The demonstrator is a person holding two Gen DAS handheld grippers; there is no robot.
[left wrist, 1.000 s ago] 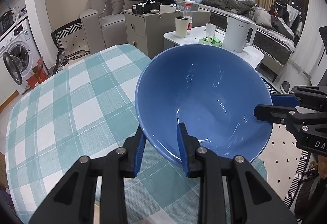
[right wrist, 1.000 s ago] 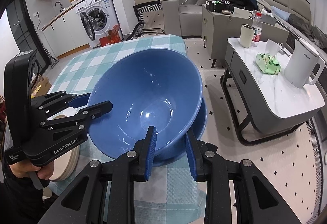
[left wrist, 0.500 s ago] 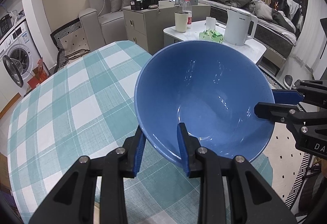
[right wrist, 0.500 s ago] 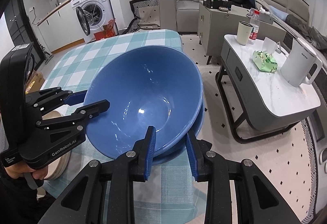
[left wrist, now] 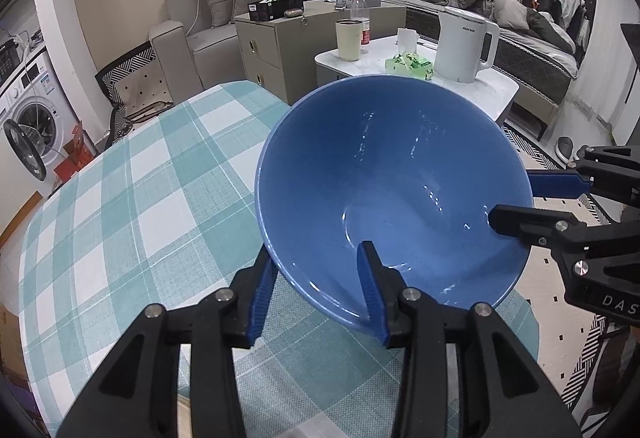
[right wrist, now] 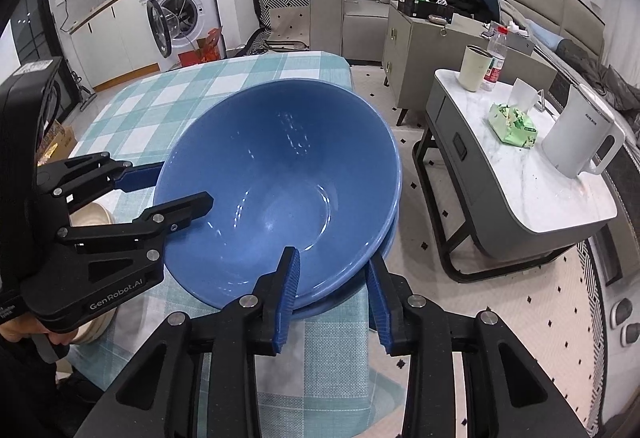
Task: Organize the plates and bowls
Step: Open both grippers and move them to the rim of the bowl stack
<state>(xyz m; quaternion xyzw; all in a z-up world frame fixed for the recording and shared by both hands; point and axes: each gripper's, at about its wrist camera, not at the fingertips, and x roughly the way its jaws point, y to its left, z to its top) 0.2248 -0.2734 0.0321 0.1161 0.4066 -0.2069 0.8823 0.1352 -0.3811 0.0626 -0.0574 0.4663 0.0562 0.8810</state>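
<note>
With the glossy blue ceramic bowl nested in the second blue bowl on the checked tablecloth, stacking appears done — left gripper and right gripper have just been opening, rim between loosened jaws — withdrawal remains.

Tablecloth: teal and white check, spread under the tongs and running away ahead and to the left.
Washing machine: far ahead on the left, door swung open.
Sofa: beige, against the far wall, straight ahead.
Cabinet: grey-beige, ahead of the tongs, before the sofa.
Side table: white marble top, ahead and to the right.
Kettle: white, on the side table's near right part.
Cup: cream, on its far end, just beside a clear bottle with a red cap.
Tissue pack: green, between cup and kettle.
</note>
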